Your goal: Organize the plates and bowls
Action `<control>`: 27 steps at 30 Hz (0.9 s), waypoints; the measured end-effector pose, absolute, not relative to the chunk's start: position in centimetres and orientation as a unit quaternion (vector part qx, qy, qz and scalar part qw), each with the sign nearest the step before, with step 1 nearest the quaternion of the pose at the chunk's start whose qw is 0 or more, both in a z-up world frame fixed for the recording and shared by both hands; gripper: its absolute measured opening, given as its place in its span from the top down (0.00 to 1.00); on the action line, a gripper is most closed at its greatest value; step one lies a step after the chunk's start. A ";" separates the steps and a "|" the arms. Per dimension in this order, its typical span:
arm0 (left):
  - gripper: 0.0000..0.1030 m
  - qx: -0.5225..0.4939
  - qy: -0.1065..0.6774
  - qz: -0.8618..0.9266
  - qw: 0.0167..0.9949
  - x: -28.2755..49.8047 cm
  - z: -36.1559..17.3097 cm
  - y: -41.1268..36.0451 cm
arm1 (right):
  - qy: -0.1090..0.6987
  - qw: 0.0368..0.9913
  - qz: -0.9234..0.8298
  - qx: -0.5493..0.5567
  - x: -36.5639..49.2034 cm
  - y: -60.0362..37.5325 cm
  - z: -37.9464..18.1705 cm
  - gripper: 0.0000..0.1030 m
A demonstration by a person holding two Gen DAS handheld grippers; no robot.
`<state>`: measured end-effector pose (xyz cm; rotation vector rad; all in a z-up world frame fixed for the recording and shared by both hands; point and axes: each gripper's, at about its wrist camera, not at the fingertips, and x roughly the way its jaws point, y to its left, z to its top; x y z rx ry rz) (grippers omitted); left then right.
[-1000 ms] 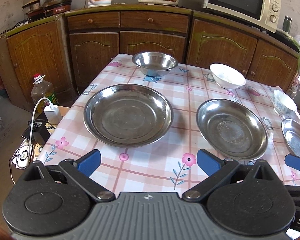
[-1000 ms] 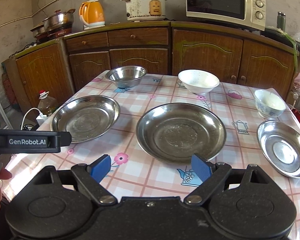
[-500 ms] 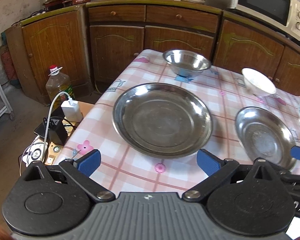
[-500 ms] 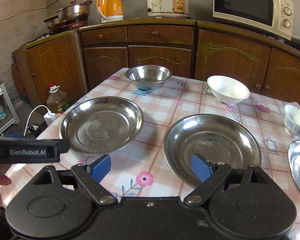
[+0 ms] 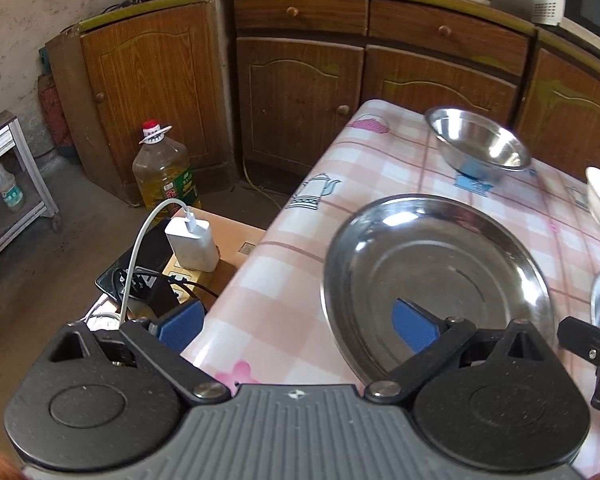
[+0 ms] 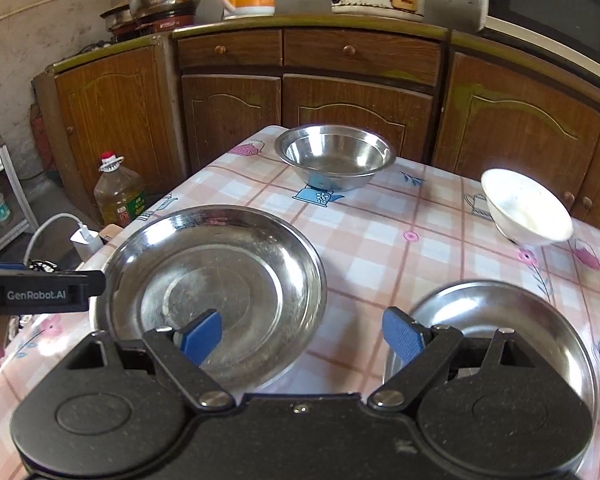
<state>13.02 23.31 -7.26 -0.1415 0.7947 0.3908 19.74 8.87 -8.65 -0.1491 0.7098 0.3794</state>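
Plates first: the large steel plate [image 5: 436, 280] lies flat near the left edge of the checked tablecloth [image 5: 284, 272], and my left gripper [image 5: 296, 326] hangs over that edge with its jaws spread wide and holding nothing; one blue pad [image 5: 414, 326] sits above the plate's near inside, the other [image 5: 180, 322] out past the table over the floor; whether the inner pad touches the metal I cannot tell. From the right wrist I see the same large plate [image 6: 212, 288] and, just beside it to the right, a second steel plate [image 6: 500, 328], the two rims close but apart; my right gripper [image 6: 300, 336] is likewise wide apart and empty, spanning the strip of cloth between them, its left pad [image 6: 202, 336] over the large plate and its right pad [image 6: 400, 334] at the near rim of the second. Further back stands a steel bowl [image 6: 336, 156] upright near the far edge, and to its right a white bowl [image 6: 526, 210], tilted a little, well apart from the plates. The left gripper's body shows in my right view as a black bar [image 6: 40, 292] at the large plate's left rim. On the floor beside the table are an oil bottle [image 5: 164, 172] and a white charger [image 5: 192, 244] on a power strip.
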 end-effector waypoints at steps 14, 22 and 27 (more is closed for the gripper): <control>0.56 -0.083 0.399 0.132 0.904 15.9 -10.4 24.5 | 0.398 0.895 0.193 -0.053 24.8 11.1 -13.0 0.05; 0.82 -0.090 0.383 0.110 0.913 15.5 -10.4 24.3 | 0.395 0.899 0.184 -0.036 24.8 10.5 -13.2 0.58; 0.85 -0.088 0.370 0.108 0.918 15.1 -9.7 24.0 | 0.390 0.904 0.173 -0.023 24.1 9.2 -12.8 0.74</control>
